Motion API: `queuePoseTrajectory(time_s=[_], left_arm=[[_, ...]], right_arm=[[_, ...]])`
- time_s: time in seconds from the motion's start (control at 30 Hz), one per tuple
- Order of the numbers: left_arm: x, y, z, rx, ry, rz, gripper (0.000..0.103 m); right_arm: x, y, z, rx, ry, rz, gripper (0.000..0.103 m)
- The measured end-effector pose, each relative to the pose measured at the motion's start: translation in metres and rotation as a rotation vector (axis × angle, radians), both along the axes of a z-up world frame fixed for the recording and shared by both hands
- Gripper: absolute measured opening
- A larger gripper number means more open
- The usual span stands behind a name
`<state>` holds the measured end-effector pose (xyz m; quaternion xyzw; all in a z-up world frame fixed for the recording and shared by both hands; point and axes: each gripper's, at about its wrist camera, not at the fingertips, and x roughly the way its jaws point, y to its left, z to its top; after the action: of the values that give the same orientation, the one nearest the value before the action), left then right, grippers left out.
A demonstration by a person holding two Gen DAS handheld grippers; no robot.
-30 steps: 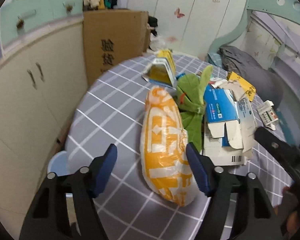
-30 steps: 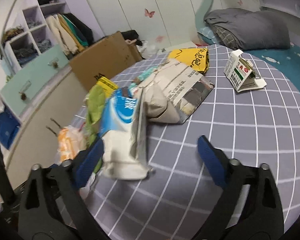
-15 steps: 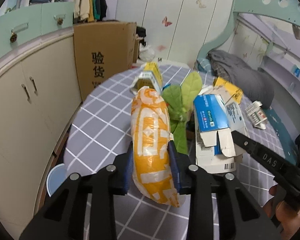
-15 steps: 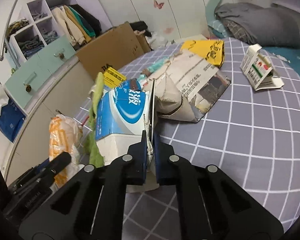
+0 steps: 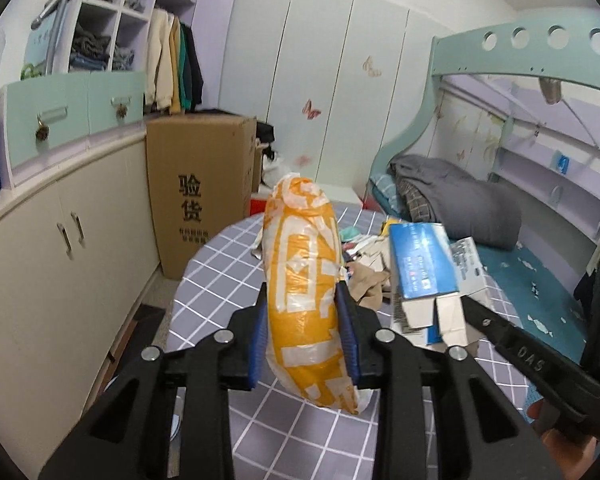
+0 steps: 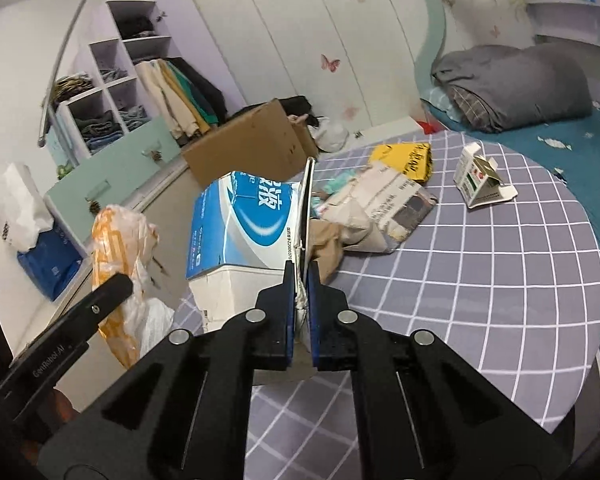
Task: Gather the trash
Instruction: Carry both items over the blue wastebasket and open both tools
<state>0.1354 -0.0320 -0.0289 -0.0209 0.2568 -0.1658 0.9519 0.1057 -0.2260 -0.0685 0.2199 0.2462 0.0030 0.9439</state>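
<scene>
Two pieces just came off the table (image 6: 480,280): left gripper (image 5: 303,334) pinches the orange bag (image 5: 305,280), right gripper (image 6: 301,304) pinches the blue box (image 6: 240,232) flap. Both hang above the table, bag left of box; paper scraps (image 6: 384,208) remain.

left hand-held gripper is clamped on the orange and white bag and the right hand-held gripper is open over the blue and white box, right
Not quite. The left hand-held gripper is clamped on the orange and white bag, but the right hand-held gripper is not open: its pads are shut on the edge of the blue and white box, as the right wrist view shows.
</scene>
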Motion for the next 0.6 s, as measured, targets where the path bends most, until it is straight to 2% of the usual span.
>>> queuePoseTrajectory(time_s=[0.17, 0.3, 0.47, 0.6], left_arm=[[-0.015, 0.028, 0.003, 0.001, -0.011, 0.031, 0.031], [-0.022, 0.066, -0.003, 0.005, 0.002, 0.089, 0.031], [-0.023, 0.12, -0.019, 0.0, 0.044, 0.173, 0.031], [-0.015, 0.17, -0.045, -0.005, 0.111, 0.268, 0.031]], right_arm=[[-0.007, 0.033, 0.009, -0.016, -0.017, 0.073, 0.006], [-0.002, 0.071, 0.013, -0.043, -0.012, 0.147, 0.006], [0.01, 0.131, 0.007, -0.085, 0.011, 0.261, 0.006], [0.027, 0.188, -0.008, -0.109, 0.038, 0.37, 0.006]])
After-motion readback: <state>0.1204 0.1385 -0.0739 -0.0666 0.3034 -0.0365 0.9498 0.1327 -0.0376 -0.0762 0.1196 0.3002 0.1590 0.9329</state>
